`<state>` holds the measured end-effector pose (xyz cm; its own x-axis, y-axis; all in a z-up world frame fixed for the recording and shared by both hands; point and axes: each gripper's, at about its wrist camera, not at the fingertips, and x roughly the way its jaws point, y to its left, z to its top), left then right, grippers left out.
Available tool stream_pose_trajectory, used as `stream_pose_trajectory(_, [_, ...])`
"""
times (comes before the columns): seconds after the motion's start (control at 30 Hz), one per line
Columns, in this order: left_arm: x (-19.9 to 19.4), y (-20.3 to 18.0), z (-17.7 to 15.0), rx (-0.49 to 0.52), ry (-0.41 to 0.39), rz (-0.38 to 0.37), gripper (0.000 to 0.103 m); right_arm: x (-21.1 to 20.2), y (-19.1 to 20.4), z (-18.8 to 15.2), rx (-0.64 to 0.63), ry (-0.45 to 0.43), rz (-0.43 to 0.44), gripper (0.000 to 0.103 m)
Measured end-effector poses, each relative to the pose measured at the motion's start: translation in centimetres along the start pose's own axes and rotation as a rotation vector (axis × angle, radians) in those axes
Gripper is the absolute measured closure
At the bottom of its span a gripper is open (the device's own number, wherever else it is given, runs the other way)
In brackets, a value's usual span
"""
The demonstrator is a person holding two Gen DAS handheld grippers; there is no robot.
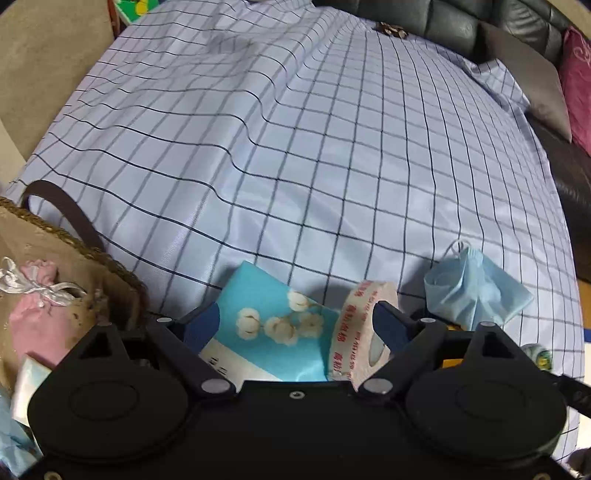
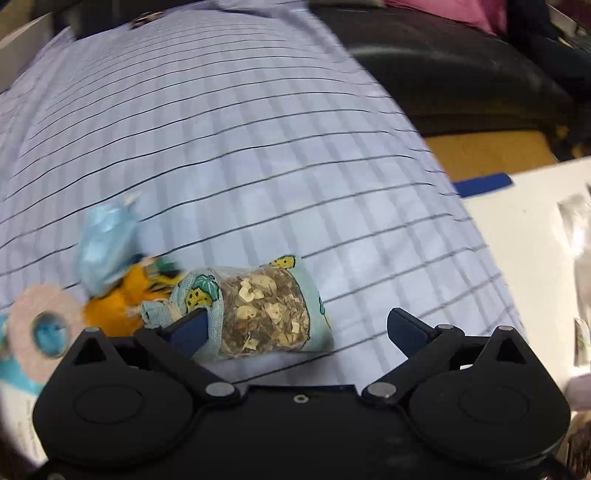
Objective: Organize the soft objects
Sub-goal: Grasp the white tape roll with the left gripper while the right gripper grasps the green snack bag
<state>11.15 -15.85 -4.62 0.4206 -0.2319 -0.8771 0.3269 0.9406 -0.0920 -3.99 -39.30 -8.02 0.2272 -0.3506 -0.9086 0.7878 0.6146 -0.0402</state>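
A home living room — checked cloth (image 1: 295, 155), leather sofa (image 1: 480, 26), cushions (image 1: 576, 81).

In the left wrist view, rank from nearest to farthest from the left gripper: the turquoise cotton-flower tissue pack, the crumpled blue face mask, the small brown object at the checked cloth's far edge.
1. Turquoise tissue pack: between the open fingers of the left gripper.
2. Blue face mask: just right, beyond the right finger.
3. Small brown object: far edge of the checked cloth.
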Motion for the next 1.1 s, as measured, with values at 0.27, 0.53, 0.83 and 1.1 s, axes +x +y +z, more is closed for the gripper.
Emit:
stream_pose_trajectory(0.27, [2.1,-2.5,-0.8,0.033,0.072,-0.033,0.017,0.0,-1.7,-0.3,0.007,0.005,-0.003,0.002])
stream_pose_trajectory(0.53, [2.6,-5.3,-1.5,0.040,0.120,-0.223,0.017,-1.5,-1.5,-0.8,-0.008,-0.006,0.027,0.002])
stream_pose_trajectory(0.83, [2.7,-7.5,-2.4,0.086,0.157,-0.308,0.017,-0.9,-3.3,-0.7,0.008,-0.015,0.004,0.002])
stream_pose_trajectory(1.1, [3.2,-6.1,-1.9,0.038,0.170,-0.343,0.017,-0.9,-3.4,-0.8,0.017,-0.013,0.004,0.002])
